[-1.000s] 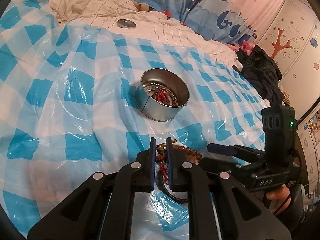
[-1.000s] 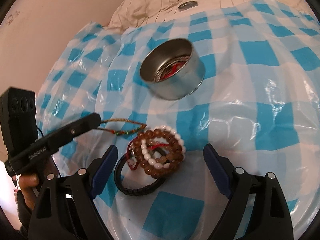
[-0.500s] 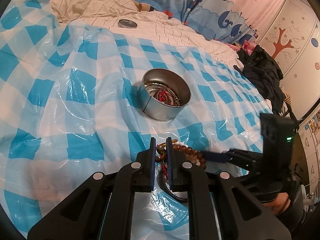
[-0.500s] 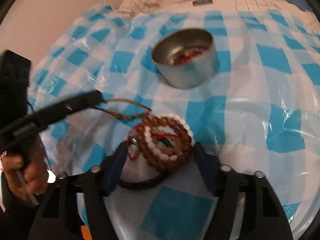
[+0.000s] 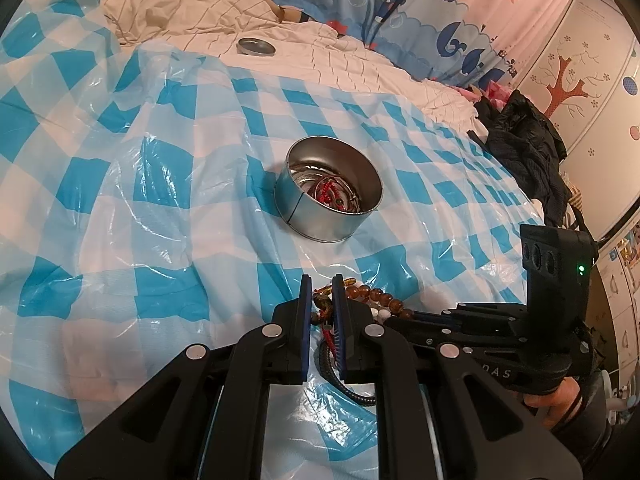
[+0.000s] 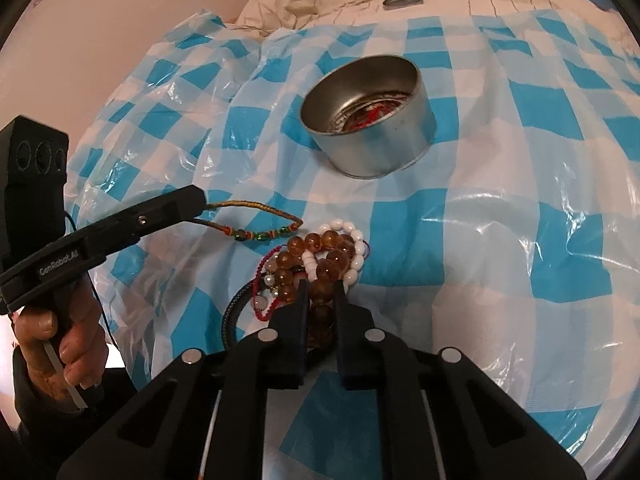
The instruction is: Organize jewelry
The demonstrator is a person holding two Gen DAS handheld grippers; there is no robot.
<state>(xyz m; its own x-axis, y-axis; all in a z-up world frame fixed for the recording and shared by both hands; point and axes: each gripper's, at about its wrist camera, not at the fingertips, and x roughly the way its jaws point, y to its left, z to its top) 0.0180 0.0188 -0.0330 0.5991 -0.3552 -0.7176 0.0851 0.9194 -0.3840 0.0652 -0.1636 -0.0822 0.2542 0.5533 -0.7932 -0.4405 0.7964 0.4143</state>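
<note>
A round metal tin (image 5: 320, 220) (image 6: 384, 148) stands on the blue-checked plastic sheet (image 5: 120, 208), with red cord jewellery inside. In front of it lies a pile of an amber bead bracelet (image 6: 328, 268), a white bead bracelet (image 6: 356, 240), a red cord and a black braided band (image 6: 230, 316). My right gripper (image 6: 321, 288) is closing its jaws, and an amber bead sits pinched between them. To the left my left gripper (image 5: 322, 286) (image 6: 199, 202) is shut on a woven cord bracelet (image 6: 260, 234) with green beads, which stretches to the pile.
The tin's lid (image 5: 256, 46) (image 6: 402, 0) lies on the cream bedding at the back. Dark clothes (image 5: 520, 144) are heaped at the bed's right edge. A person's hand (image 6: 60, 340) grips the left tool. The plastic sheet is wrinkled.
My right gripper's jaws came together from wide around the pile onto the amber beads, bunching them up. The left gripper kept its hold and place.
</note>
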